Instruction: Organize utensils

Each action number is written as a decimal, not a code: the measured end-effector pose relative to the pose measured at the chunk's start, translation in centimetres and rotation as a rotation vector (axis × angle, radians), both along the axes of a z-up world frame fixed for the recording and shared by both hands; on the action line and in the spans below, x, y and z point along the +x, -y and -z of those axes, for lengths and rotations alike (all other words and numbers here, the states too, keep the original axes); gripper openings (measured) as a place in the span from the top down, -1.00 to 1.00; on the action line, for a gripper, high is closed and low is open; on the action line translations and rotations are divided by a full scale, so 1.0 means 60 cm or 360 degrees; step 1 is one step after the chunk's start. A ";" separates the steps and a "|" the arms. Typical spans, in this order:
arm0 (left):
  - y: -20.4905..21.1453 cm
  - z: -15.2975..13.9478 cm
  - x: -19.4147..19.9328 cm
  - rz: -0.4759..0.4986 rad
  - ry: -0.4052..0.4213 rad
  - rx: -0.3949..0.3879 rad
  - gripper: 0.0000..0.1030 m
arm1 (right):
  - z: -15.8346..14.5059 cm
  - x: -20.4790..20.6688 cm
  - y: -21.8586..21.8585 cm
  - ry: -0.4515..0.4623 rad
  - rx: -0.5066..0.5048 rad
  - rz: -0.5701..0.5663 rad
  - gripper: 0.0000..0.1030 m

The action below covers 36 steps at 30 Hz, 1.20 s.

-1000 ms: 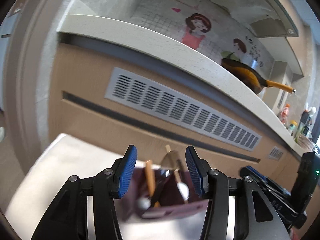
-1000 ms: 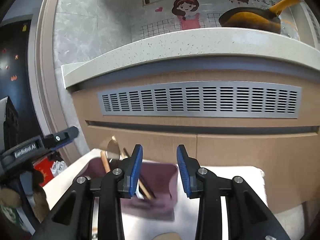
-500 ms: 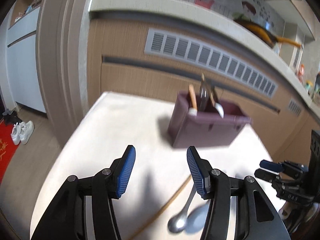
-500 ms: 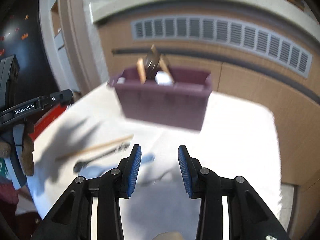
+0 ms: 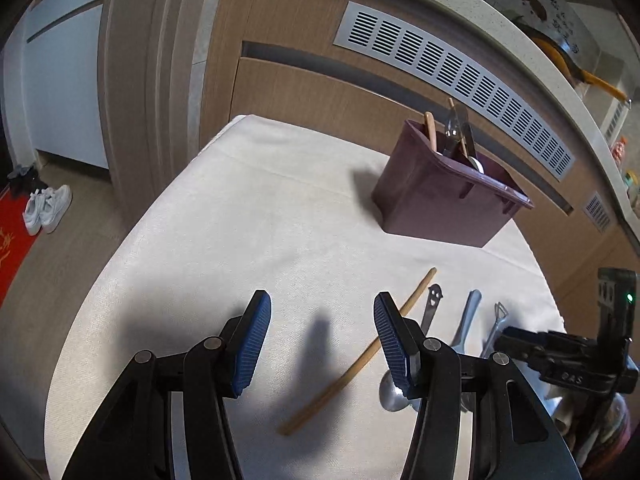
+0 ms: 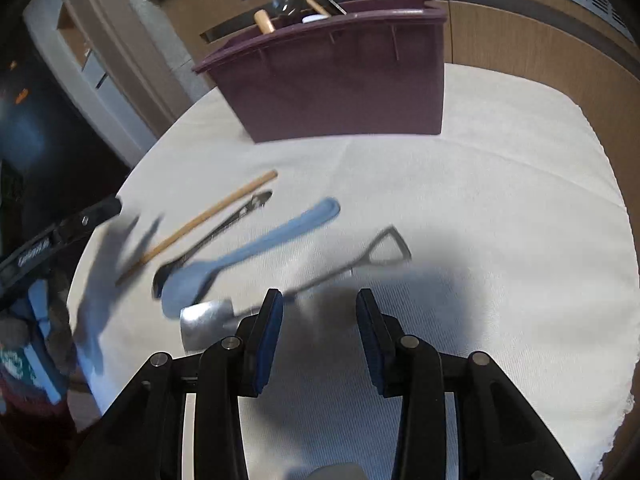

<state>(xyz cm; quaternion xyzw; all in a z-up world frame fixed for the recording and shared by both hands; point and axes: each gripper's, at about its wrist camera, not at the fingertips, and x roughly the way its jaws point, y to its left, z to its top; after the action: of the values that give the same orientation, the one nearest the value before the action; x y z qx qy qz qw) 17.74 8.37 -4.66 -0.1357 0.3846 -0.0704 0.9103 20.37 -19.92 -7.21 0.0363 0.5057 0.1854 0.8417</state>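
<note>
A maroon utensil bin stands at the back of the cloth-covered table, with several utensils upright in it. On the cloth lie a wooden chopstick, a dark spoon with a smiley handle, a pale blue spoon and a small shovel-shaped spoon. My left gripper hangs open over bare cloth, left of the chopstick. My right gripper is open and empty, its left finger just above the shovel spoon's shaft.
A wooden cabinet front with a grey vent grille rises behind the table under a speckled counter. White shoes and a red mat lie on the floor at the left. The table's right half is bare cloth.
Both grippers have tipped downward and dropped toward the table. The bin has slid from the bottom of each view to the top, and the loose utensils on the cloth have come into sight.
</note>
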 end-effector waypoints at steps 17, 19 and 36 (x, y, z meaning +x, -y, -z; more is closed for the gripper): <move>0.057 0.017 0.017 0.0251 -0.0070 0.0051 -0.06 | -0.003 -0.011 -0.032 0.0200 -0.0447 -0.0185 0.14; 0.066 0.019 0.021 0.0286 -0.0079 0.0037 -0.06 | -0.005 -0.016 -0.001 0.0206 -0.0465 -0.0127 0.14; 0.121 0.049 0.085 0.0516 -0.0248 0.0480 0.14 | 0.001 -0.029 0.094 0.0125 -0.0172 0.0142 -0.54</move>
<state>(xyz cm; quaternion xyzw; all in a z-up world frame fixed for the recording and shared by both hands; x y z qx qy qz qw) 22.82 1.09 -7.62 0.0605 0.4768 -0.1468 0.8646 18.64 -25.56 -7.28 0.0060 0.4795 0.1215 0.8690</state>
